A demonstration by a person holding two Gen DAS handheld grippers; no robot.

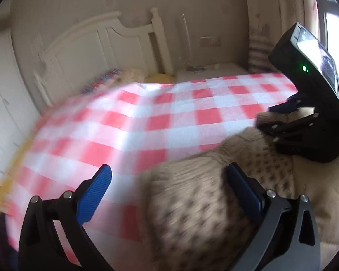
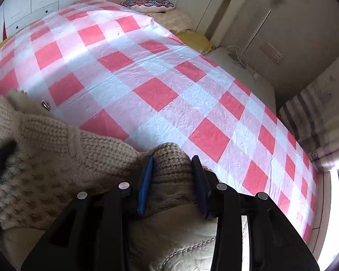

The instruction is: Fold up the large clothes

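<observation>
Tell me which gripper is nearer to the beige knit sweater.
Right. The right gripper is shut on a fold of the beige knit sweater. The left gripper hangs open above it, its pads gripping nothing.

1. The bed cover (image 2: 160, 72) is showing a red, pink and white checkerboard.
2. The knit sweater (image 2: 63, 149) is looking beige/oatmeal, with a bumpy cable-style texture and a plain cream lining (image 2: 180, 232) peeking out underneath.
3. Both grippers are wearing black frames with bright blue pads: left gripper (image 1: 169, 192), right gripper (image 2: 173, 180).
4. The headboard (image 1: 106, 43) is sitting there in off-white, wall behind it going beige.
5. The cushion (image 2: 148, 4) by the headboard is sporting a red, blue and white floral-ish print, and a yellow pillow (image 2: 195, 39) is lying next to it.
</observation>
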